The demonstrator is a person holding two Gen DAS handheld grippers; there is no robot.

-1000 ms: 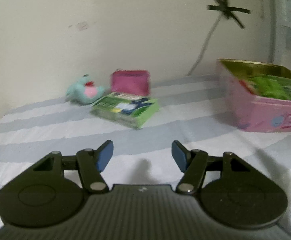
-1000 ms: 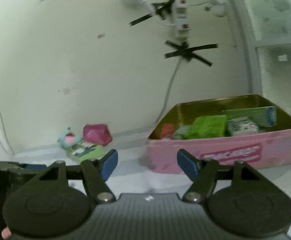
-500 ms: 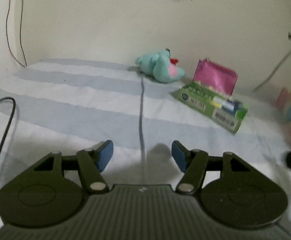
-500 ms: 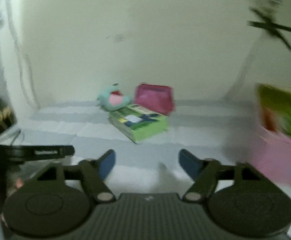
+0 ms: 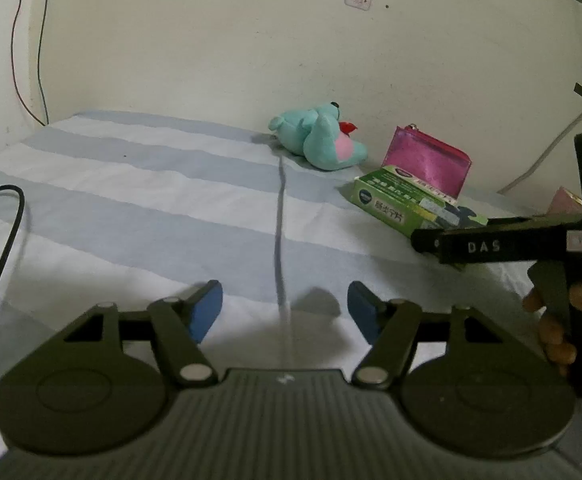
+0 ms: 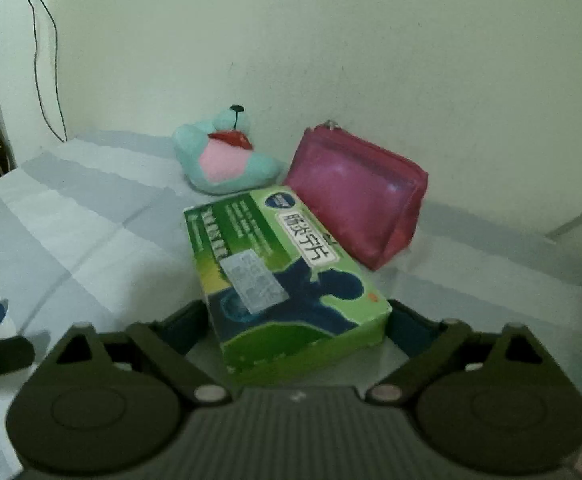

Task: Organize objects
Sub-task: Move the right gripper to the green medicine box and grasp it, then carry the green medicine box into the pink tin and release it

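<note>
The green box (image 6: 287, 276) lies flat on the striped sheet (image 5: 131, 208), its near end between the spread, not yet clenched right gripper (image 6: 297, 330) fingers, long axis running away toward the pink pouch (image 6: 357, 200), while the released left gripper (image 5: 285, 312) hangs farther off.

The letters "DAS" stand in white on the black bar of the right gripper (image 5: 507, 245); the green box (image 6: 287, 280) carries large Chinese characters on a white strip (smaller print too blurred to read).
</note>
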